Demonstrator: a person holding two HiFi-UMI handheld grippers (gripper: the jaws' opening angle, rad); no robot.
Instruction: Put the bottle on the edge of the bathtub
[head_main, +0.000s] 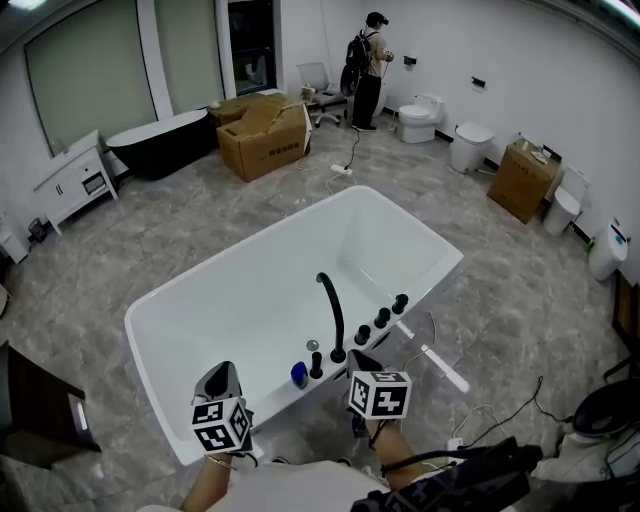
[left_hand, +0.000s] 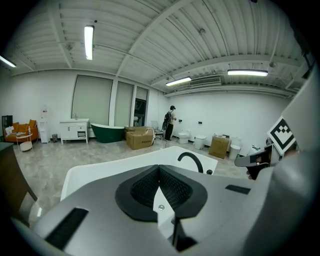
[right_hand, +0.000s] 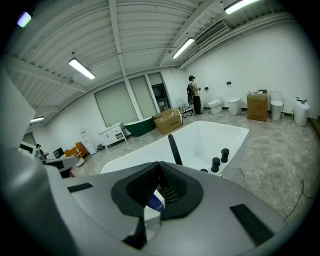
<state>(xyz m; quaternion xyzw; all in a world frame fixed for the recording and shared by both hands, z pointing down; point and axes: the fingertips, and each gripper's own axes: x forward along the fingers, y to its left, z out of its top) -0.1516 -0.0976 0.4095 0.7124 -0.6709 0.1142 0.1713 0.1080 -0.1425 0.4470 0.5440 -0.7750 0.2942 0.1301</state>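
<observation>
Both the left claw (left_hand: 159, 172) and the right claw (right_hand: 160, 167) were shut empty, so they were best drawn back gently, the bottle (head_main: 299, 375) left undisturbed on the bathtub (head_main: 262, 400) edge.

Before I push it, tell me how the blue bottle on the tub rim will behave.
The blue bottle looks small, so it is probably light. It sits on the glossy, narrow rim of the bathtub, so a push may slide it easily, and it could tip off either side.
</observation>
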